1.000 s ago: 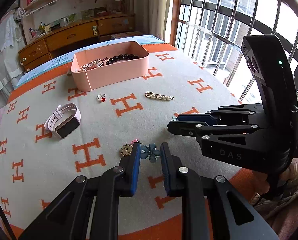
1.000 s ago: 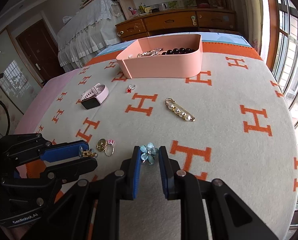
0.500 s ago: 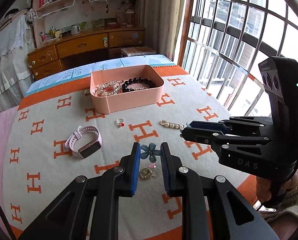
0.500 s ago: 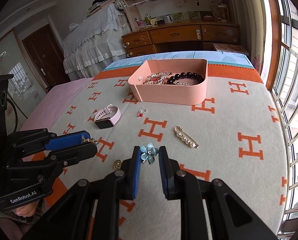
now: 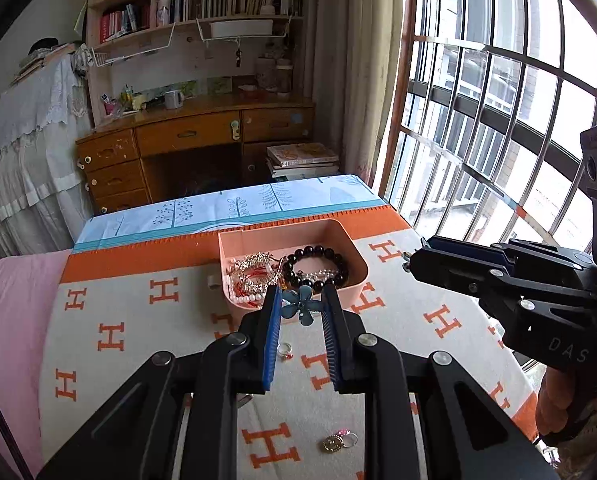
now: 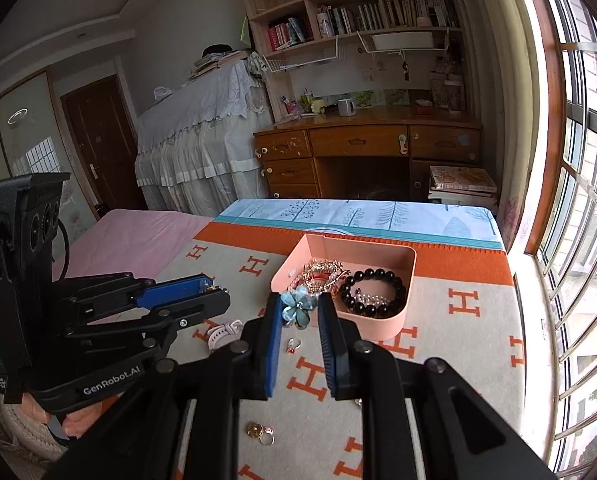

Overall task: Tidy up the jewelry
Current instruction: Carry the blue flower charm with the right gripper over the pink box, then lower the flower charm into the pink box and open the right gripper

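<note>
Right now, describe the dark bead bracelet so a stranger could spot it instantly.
Find the cream blanket with orange H letters, then the pink tray near its far edge. The bracelet lies in the tray's window-side half. It is a ring of large, glossy black round beads, unlike the gold-and-red tangle and small white pearls beside it.

The watch [image 6: 223,331] is mostly hidden behind the left gripper [image 6: 214,294], whose small held piece is too tiny to be identified, and the tray's [image 5: 354,285] near wall is partly covered by fingers [image 5: 272,320].
</note>
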Demonstrator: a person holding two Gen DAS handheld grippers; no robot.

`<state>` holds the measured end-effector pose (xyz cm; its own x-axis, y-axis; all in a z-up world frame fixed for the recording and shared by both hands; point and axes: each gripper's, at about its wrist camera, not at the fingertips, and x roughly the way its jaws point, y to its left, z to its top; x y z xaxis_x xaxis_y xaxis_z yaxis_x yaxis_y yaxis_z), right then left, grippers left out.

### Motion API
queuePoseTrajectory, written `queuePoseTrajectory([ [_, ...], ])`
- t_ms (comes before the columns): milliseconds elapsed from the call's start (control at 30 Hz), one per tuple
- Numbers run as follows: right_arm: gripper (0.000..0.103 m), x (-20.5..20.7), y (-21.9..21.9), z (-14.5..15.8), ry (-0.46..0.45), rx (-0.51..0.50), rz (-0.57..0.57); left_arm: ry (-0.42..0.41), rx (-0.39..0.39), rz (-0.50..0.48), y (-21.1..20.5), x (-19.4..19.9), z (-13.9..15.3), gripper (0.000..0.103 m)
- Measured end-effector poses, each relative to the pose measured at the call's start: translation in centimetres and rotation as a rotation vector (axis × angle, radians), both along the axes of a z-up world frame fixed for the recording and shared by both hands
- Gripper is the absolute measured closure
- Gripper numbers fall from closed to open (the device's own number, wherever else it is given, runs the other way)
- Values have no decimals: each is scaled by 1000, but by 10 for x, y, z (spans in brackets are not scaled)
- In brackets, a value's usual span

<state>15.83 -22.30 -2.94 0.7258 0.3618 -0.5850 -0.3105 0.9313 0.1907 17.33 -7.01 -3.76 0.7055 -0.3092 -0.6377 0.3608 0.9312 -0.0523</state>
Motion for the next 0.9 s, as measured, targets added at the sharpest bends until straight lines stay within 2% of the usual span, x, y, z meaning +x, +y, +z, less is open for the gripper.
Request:
queuePoseTrajectory([
  [133, 85, 20, 1, 6, -2, 8, -30, -9, -25, 11, 0, 25, 10, 85],
  [267, 85, 43, 0, 7, -3, -7, -78, 37, -53, -2, -1, 58, 9, 85],
  [367, 85, 63, -4, 0, 38, 4, -107, 80, -65, -12, -5, 82, 2, 85],
  [667, 85, 116, -20, -49, 233, 71, -146, 289, -121, -58, -31, 137, -55, 85],
  [900, 84, 145, -36, -84, 337, 135, -197, 374, -129, -27, -38, 161, -87, 85],
])
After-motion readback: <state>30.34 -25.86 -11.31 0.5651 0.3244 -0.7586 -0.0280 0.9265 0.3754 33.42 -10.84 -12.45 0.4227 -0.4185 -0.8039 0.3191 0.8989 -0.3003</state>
